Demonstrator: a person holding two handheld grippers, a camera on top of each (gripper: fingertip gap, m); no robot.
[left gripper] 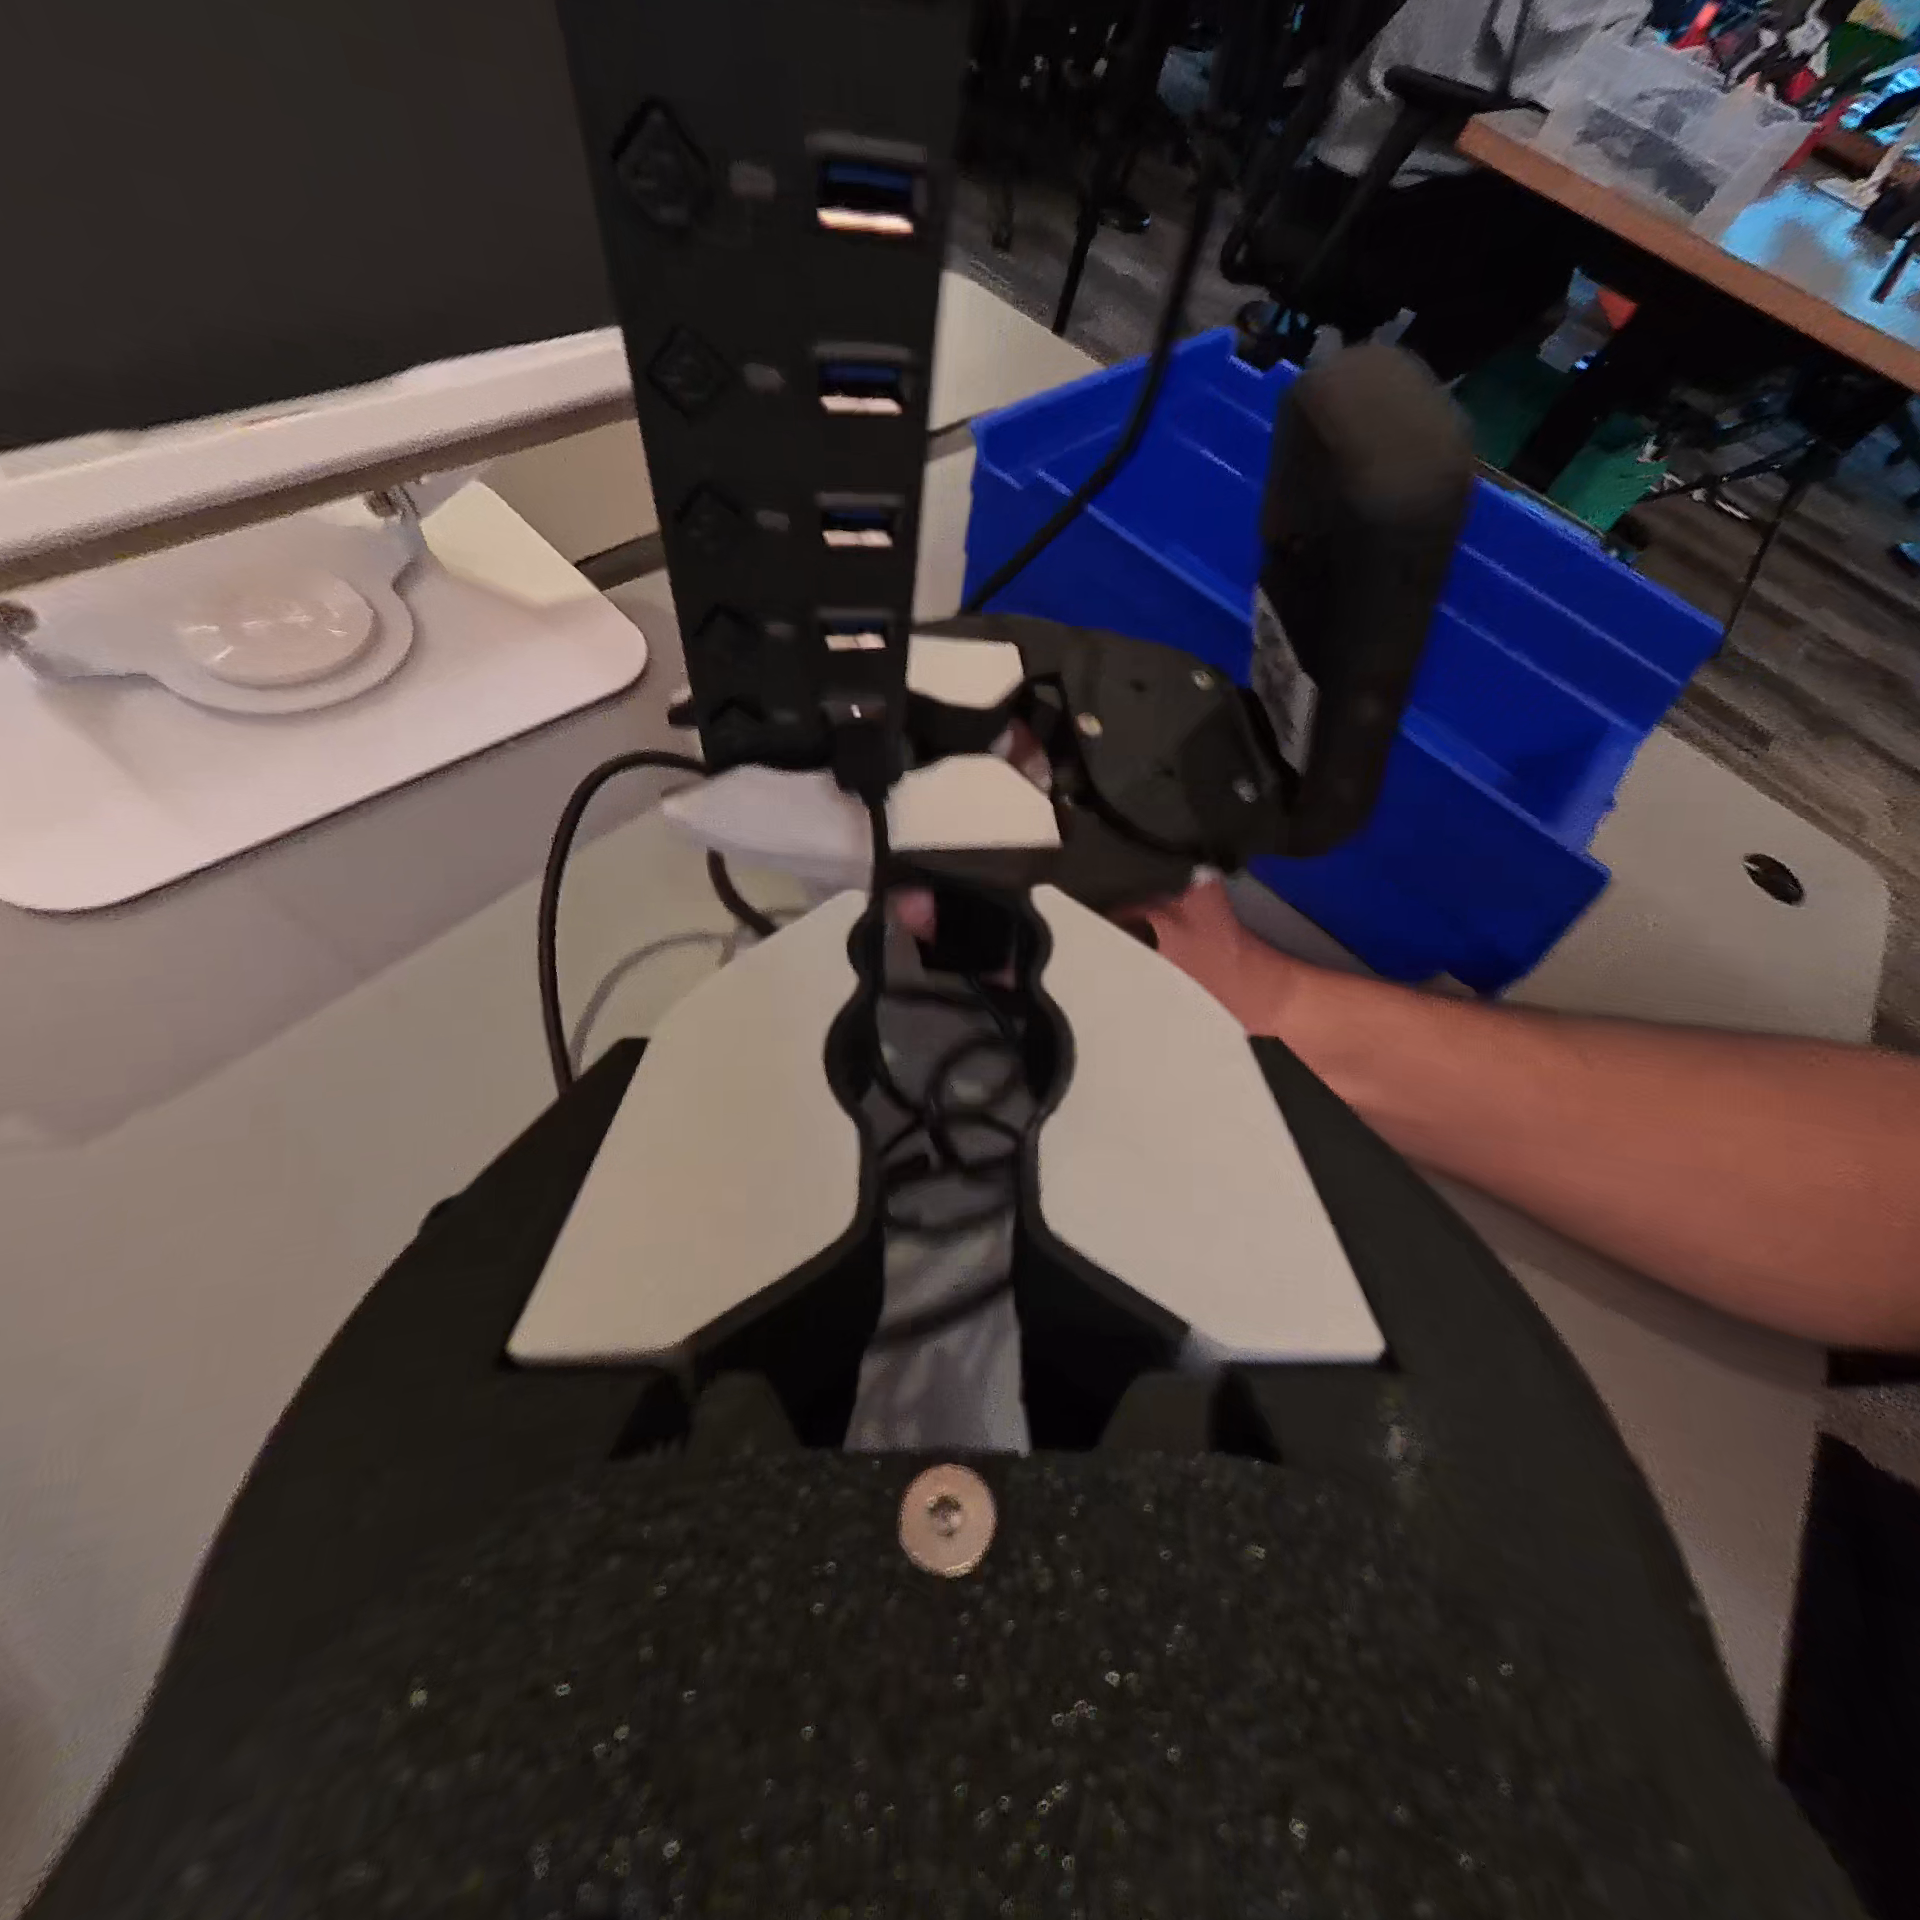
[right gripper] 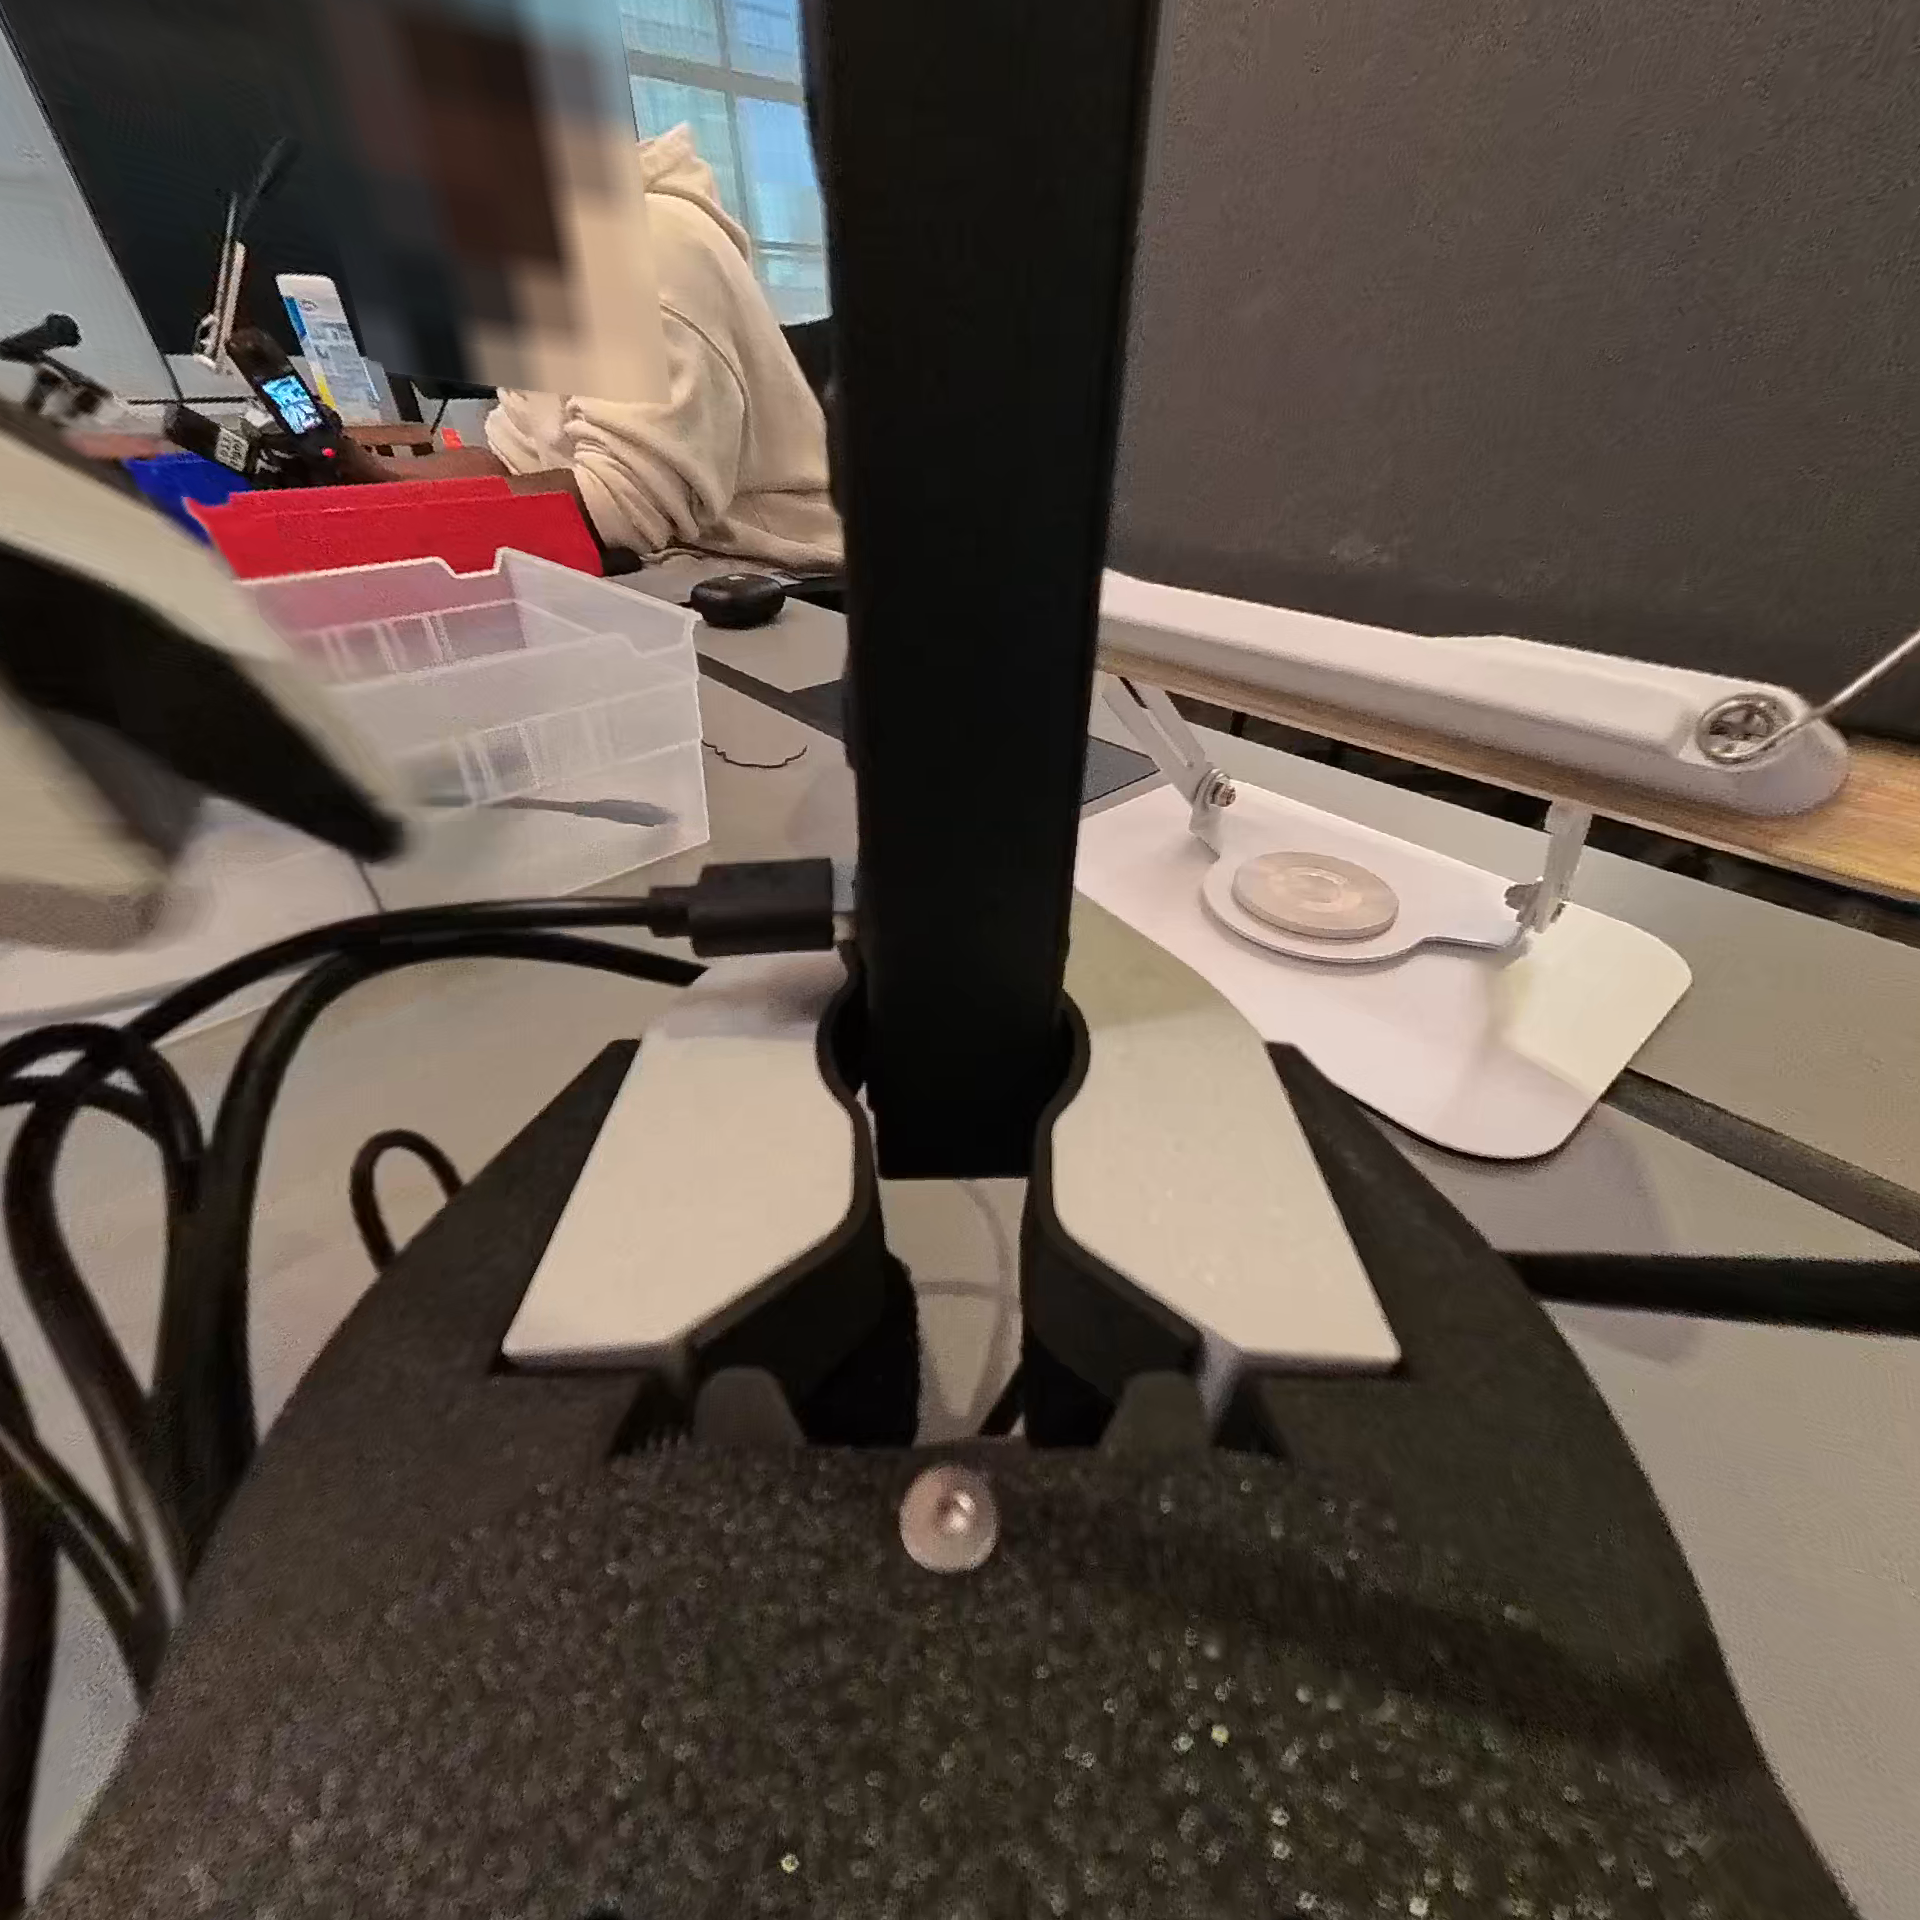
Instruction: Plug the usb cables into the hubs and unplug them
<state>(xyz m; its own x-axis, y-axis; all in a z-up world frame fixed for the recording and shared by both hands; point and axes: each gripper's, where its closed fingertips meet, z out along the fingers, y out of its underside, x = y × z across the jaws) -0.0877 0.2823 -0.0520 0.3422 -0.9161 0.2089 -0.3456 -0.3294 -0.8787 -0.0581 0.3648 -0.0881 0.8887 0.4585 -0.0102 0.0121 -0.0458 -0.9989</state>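
Left wrist view: the left gripper (left gripper: 948,966) is nearly closed around a black cable (left gripper: 881,873), just below the plug (left gripper: 860,743) seated in the upright hub (left gripper: 774,416), centre frame.

Right wrist view: the right gripper (right gripper: 951,1023) clamps the hub's (right gripper: 977,520) lower end; the plug (right gripper: 764,906) sits left of centre.

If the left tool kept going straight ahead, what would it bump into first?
Probably the black USB plug in the lowest port of the upright black hub, whose cable seems to run between the left tool's fingers. The right tool grips the hub beside it. Depth is hard to judge.
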